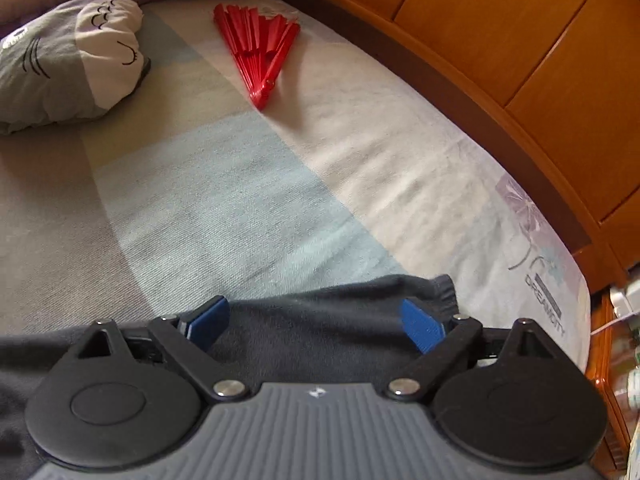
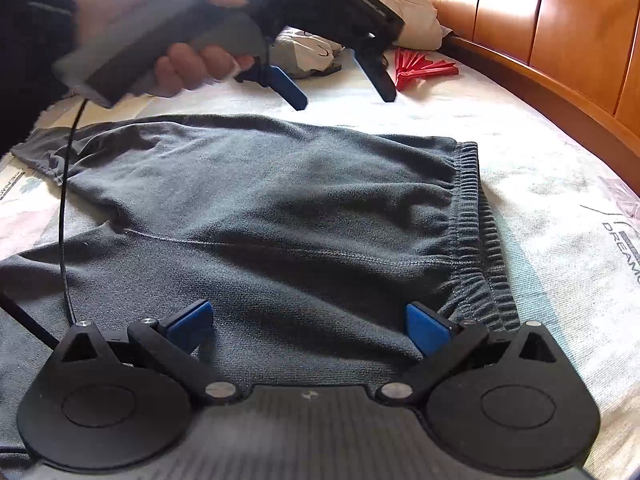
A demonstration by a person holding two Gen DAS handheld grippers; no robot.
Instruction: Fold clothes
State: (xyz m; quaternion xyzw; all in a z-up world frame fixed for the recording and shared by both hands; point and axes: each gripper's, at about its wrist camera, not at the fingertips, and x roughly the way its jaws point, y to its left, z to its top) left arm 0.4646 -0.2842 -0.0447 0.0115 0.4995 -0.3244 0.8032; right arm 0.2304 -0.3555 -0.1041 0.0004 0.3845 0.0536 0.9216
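Striped bed sheet (image 2: 520, 128) in pale blue, cream and grey covers the mattress under both my tools, with a wooden headboard (image 2: 560, 32) along the far side. My right gripper (image 2: 308, 330) hangs low with its blue pads spread wide, nothing between them; directly ahead and beneath it lies the one pair of dark grey sweatpants (image 2: 260, 208), flat on the sheet, elastic waistband (image 2: 468, 220) toward the headboard side, a centre seam running across the cloth. I cannot tell whether the pads touch the fabric. My left gripper (image 2: 344, 88), seen from the right camera, is held in a hand (image 2: 168, 32) with a dark sleeve, above the far edge of the sweatpants, fingers parted and empty. From its own camera the left tool's pads (image 1: 208, 324) stand apart over the garment's edge, the waistband corner just beyond the right pad. Farther out I count one red folding fan (image 1: 260, 48), partly opened, lying on the sheet near the headboard, and one grey-and-white plush pillow (image 1: 68, 60) with stitched whiskers beside it. A thin black cable (image 2: 64, 208) trails across the cloth.
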